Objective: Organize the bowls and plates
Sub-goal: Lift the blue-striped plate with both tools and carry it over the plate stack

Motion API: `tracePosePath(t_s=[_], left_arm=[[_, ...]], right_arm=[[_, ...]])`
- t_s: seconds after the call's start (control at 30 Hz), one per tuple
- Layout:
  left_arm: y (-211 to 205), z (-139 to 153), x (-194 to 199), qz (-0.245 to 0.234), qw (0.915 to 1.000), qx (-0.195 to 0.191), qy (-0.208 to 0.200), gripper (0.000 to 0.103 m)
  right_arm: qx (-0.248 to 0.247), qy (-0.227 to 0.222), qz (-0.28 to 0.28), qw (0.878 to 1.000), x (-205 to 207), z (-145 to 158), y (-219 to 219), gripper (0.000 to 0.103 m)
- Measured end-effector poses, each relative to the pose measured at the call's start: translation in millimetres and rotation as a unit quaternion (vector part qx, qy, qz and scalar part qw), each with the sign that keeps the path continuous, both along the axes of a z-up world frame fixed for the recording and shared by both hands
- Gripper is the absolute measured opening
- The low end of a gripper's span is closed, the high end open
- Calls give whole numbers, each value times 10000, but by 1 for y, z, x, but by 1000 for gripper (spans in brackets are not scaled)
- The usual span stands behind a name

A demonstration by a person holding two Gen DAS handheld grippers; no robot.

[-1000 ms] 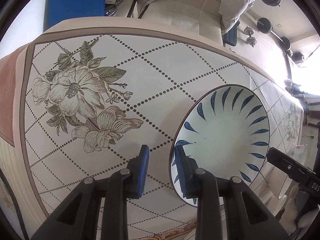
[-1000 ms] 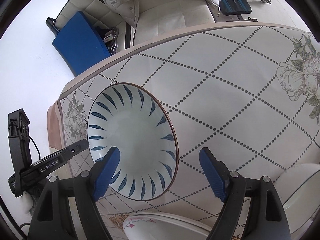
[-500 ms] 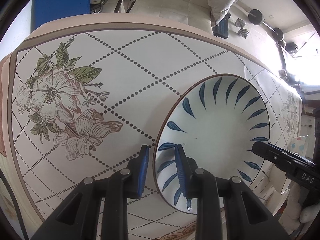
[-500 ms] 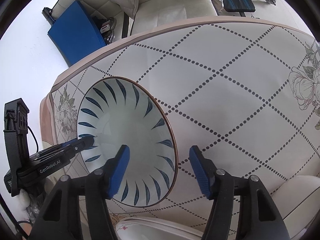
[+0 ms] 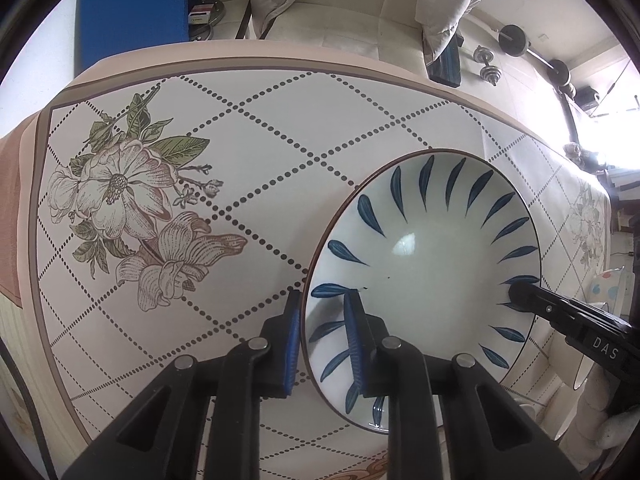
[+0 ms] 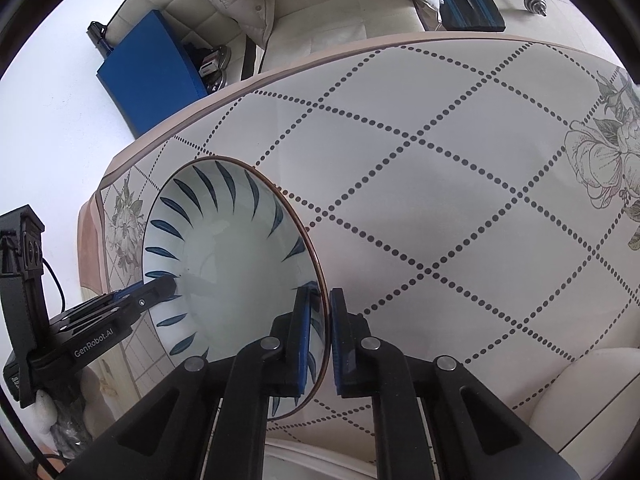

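Note:
A white bowl with blue leaf strokes and a brown rim (image 5: 432, 272) is held tilted above the tablecloth. My left gripper (image 5: 322, 336) is shut on its left rim, one finger inside and one outside. My right gripper (image 6: 319, 332) is shut on the opposite rim of the same bowl (image 6: 224, 256). Each gripper's black tip shows in the other's view, the right in the left wrist view (image 5: 560, 312) and the left in the right wrist view (image 6: 120, 308).
The table (image 5: 280, 128) wears a dotted diamond cloth with a printed flower (image 5: 132, 208). Another white dish rim (image 6: 304, 460) lies under my right gripper. A white dish (image 5: 588, 364) stands at the table's right end. A cream sofa (image 5: 352, 28) and dumbbells (image 5: 488, 68) lie beyond.
My right gripper has closed from wide open onto the bowl's rim. My left gripper has kept its hold, and the bowl has shifted a little and tilted.

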State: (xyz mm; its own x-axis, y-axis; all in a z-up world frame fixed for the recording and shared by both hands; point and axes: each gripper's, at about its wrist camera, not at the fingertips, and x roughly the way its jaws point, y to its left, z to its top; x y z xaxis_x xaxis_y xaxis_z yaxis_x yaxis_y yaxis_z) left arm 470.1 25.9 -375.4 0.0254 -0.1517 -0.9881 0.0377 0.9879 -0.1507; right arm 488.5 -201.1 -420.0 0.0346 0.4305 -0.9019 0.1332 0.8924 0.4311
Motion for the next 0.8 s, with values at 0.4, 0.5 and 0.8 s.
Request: tracePosePath(t_s=[0.4, 0.5, 0.8], left_arm=[[4, 31, -7, -41, 9995, -14, -303, 18], [6, 42, -10, -48, 9993, -62, -371, 18], [5, 86, -36, -147, 9974, -115, -703, 18]], right_arm=[[108, -72, -67, 9999, -10, 12, -7, 10], [142, -129, -98, 9998, -13, 20, -10, 10], [214, -390, -122, 9989, -34, 59, -17, 10]])
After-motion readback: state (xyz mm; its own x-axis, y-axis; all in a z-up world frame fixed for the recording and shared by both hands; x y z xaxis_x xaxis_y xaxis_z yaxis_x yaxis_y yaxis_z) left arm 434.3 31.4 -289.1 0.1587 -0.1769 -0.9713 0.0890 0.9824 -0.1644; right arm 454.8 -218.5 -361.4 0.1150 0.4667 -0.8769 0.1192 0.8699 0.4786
